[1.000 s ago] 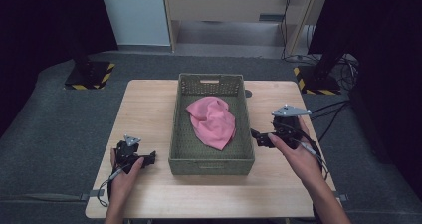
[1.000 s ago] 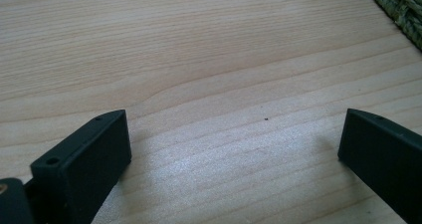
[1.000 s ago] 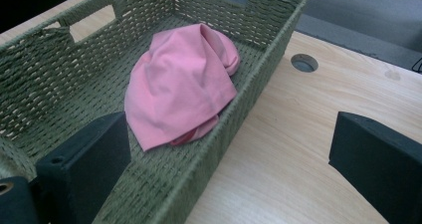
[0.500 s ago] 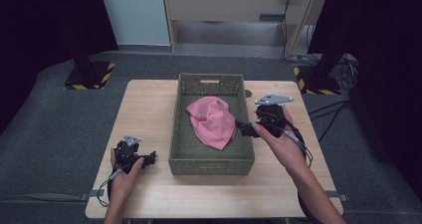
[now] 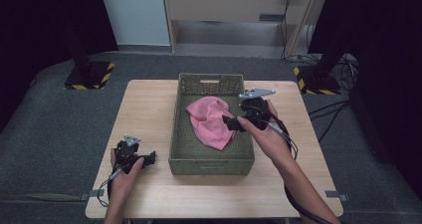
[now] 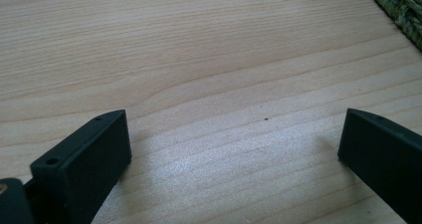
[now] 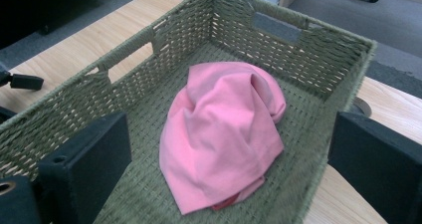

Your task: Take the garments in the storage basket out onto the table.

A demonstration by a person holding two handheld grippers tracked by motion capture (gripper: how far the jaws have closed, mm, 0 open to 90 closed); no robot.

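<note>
Pink cloth (image 7: 224,134) lies crumpled in the green woven basket (image 5: 211,162), long axis about 11-to-5, dead ahead at 12 o'clock of the spread, empty right gripper (image 7: 234,171), the nearer one; left gripper (image 6: 234,149) gapes empty on the tabletop (image 5: 149,99).

Matt pink cloth (image 7: 224,134), woven basket (image 7: 308,55)

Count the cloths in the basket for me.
1. A single pink cloth lies crumpled on the floor of the green woven basket, under the right gripper. A red edge peeks beneath it, so something may be hidden.
</note>
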